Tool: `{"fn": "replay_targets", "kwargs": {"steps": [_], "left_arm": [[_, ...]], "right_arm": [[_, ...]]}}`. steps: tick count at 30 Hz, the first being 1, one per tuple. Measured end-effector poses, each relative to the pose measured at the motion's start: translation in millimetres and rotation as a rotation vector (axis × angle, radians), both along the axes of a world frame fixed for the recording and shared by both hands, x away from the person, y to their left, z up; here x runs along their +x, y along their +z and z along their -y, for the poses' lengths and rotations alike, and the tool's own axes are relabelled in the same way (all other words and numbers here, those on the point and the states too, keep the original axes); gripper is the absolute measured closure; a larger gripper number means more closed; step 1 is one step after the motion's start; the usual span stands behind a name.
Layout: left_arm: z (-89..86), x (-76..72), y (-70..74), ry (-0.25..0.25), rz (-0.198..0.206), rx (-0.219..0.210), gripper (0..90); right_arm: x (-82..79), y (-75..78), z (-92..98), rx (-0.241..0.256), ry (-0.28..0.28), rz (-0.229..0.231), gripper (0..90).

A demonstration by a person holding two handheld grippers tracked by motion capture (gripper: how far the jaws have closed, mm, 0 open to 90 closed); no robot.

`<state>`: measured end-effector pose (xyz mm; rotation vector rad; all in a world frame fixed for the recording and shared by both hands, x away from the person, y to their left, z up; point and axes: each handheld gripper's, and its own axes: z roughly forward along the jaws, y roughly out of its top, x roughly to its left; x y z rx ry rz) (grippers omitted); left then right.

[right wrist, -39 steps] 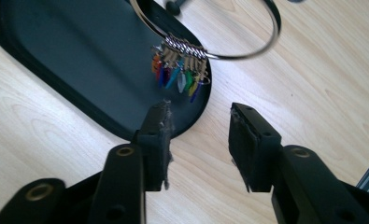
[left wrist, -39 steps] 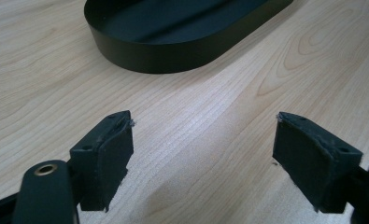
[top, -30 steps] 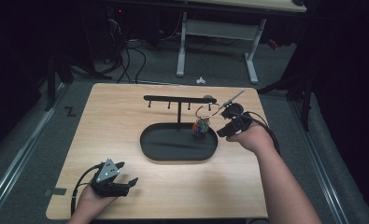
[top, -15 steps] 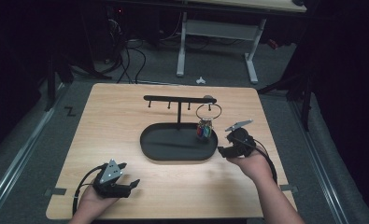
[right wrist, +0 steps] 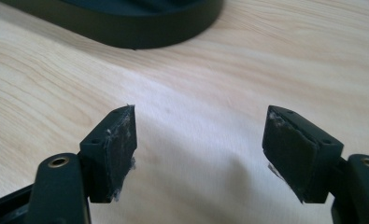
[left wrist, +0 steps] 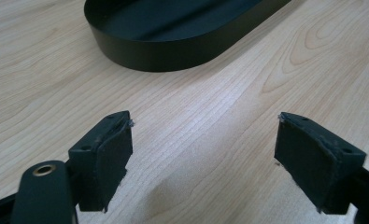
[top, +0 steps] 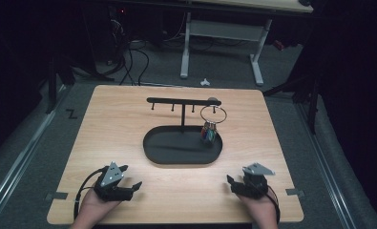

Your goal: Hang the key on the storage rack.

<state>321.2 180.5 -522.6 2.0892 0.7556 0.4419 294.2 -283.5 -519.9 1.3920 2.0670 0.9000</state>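
I am working in a lab or test room, not a home. The wooden surface (top: 129, 124) stands alone on a grey carpet floor (top: 28, 143). Past its far edge I see a desk with white metal legs (top: 257, 57). Black cables (top: 129, 62) lie in loops on the floor near the far left corner. The room around it is dark. Small bits of tape (top: 56, 195) stick out by the near corners of the surface. It looks like a place set up for recording.
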Motion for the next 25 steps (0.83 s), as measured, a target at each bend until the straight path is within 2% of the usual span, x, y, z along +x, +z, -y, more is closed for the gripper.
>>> {"fn": "replay_targets", "kwargs": {"steps": [1, 2, 3, 4, 5, 6, 7, 8, 9, 12, 25], "left_arm": [[0.0, 0.0, 0.0, 0.000, 0.000, 0.000, 19.8], [-0.6, -0.4, -0.2, 0.005, 0.000, -0.003, 19.8], [-0.8, -0.1, -1.0, 0.010, 0.000, -0.002, 19.7], [-0.8, -0.1, -1.0, 0.010, 0.000, -0.002, 19.5], [-0.7, 1.0, -1.6, 0.020, -0.003, 0.002, 19.0], [-0.7, 1.0, -1.6, 0.020, -0.003, 0.002, 18.7], [-1.3, 1.7, -0.8, 0.039, -0.002, -0.008, 18.4], [-1.3, 1.7, -0.8, 0.039, -0.002, -0.008, 18.1], [-1.4, 1.2, -0.4, 0.044, 0.002, -0.011, 17.9], [-4.1, -0.5, 0.2, 0.049, 0.009, -0.006, 17.5], [-7.2, 1.6, 2.2, 0.041, 0.013, -0.030, 17.4]], "right_arm": [[0.0, 0.0, 0.0, 0.000, 0.000, 0.000, 29.4], [-7.2, -3.0, 2.2, 0.013, 0.001, -0.015, 28.6], [-12.8, 5.4, 3.5, -0.010, 0.032, 0.010, 25.7], [-12.8, 5.4, 3.5, -0.010, 0.032, 0.010, 25.7], [-15.2, 6.9, 6.4, -0.033, 0.023, 0.063, 26.6], [-15.2, 6.9, 6.4, -0.033, 0.023, 0.063, 26.6], [-11.0, 2.1, 10.3, 0.014, -0.008, 0.047, 24.3], [-11.0, 2.1, 10.3, 0.014, -0.008, 0.047, 24.3], [-5.9, -2.7, 11.5, 0.027, -0.025, 0.025, 22.5], [-2.6, -6.6, 12.0, 0.030, -0.020, 0.001, 22.5], [-1.6, -8.3, 8.2, 0.023, -0.050, -0.010, 23.1]]}}
